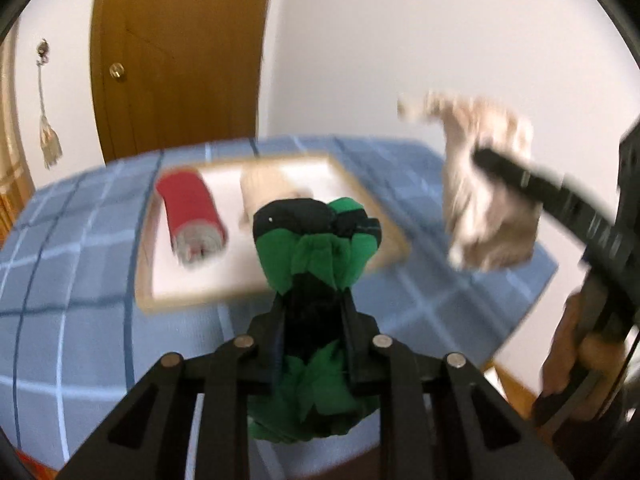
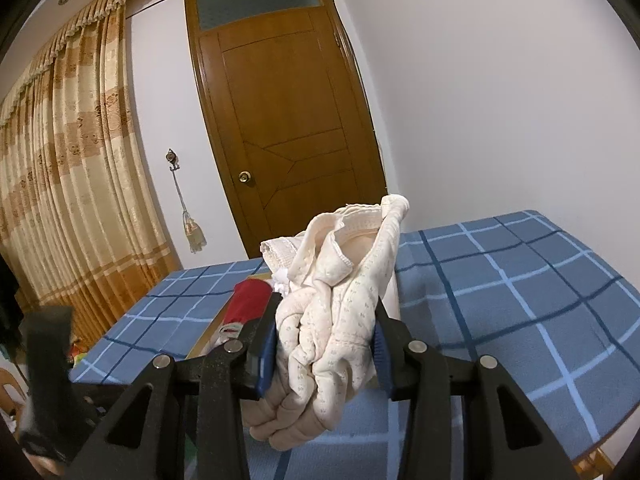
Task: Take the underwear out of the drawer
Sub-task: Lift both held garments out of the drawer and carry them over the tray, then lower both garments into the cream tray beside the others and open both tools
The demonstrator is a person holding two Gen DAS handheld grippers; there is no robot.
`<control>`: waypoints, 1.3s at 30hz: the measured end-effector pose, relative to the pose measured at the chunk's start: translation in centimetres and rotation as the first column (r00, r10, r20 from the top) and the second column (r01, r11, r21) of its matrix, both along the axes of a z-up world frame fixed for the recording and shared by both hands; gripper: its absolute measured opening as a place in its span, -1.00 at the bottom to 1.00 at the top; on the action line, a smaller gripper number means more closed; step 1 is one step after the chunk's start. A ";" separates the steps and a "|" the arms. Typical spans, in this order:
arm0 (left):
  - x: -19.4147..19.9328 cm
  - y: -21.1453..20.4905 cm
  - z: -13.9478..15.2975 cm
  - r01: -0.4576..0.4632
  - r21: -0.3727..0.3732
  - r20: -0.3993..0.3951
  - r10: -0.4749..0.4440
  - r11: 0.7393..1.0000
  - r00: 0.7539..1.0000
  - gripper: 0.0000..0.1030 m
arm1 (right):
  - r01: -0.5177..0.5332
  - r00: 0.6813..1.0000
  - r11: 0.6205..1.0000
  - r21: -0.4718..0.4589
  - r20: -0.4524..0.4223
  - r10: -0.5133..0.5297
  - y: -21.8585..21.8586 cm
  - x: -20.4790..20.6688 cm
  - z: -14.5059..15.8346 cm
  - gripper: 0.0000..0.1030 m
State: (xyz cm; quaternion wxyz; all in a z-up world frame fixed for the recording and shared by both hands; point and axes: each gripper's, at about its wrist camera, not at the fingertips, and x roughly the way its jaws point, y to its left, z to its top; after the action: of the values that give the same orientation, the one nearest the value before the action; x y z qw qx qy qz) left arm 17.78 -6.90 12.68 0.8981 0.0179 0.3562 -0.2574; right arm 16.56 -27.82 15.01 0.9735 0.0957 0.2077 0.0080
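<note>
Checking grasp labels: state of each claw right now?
Left claw: shut on green-and-black underwear.
Right claw: shut on cream underwear.

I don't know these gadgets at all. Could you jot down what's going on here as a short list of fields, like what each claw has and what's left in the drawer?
left claw: shut on the green and black underwear, lifted above the drawer
right claw: shut on the cream underwear, held in the air
drawer: wooden frame, white inside, lying on the blue checked cloth
still in drawer: red roll, beige roll
background: wooden door, curtain
</note>
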 end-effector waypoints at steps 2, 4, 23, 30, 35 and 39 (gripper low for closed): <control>1.4 -0.6 1.3 -0.016 -0.025 0.034 0.017 1.000 0.999 -0.58 | 0.008 1.000 1.000 -0.013 0.011 -0.007 -0.2 1.1 0.3 -0.17; 2.9 -1.7 2.3 -0.050 -0.025 0.100 0.052 0.998 0.994 -0.58 | 0.014 1.000 1.000 -0.028 0.018 -0.013 -0.3 2.3 0.5 -0.17; 14.4 -7.4 -0.5 -0.200 -0.025 0.153 0.202 0.979 0.967 -0.58 | 0.048 0.999 0.994 -0.097 0.018 -0.046 -2.7 14.9 -2.2 -0.16; 16.6 -8.3 -2.0 -0.246 0.027 0.138 0.240 0.969 0.961 -0.59 | 0.064 0.997 0.995 -0.076 -0.027 -0.066 -3.5 18.1 -4.4 -0.17; 17.6 -8.5 -2.8 -0.272 0.049 0.146 0.263 0.961 0.954 -0.58 | 0.076 0.995 0.995 -0.072 -0.057 -0.080 -3.5 19.6 -5.8 -0.16; 18.2 -8.6 -3.3 -0.296 0.069 0.155 0.283 0.953 0.947 -0.59 | 0.073 0.994 0.993 -0.089 -0.072 -0.080 -3.3 20.2 -6.7 -0.16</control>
State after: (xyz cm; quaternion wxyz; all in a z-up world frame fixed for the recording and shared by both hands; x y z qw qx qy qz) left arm 35.95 -15.53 9.34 0.9476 0.0248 0.3011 -0.1041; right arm 36.79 -31.12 8.36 0.9677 0.0619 0.2407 -0.0420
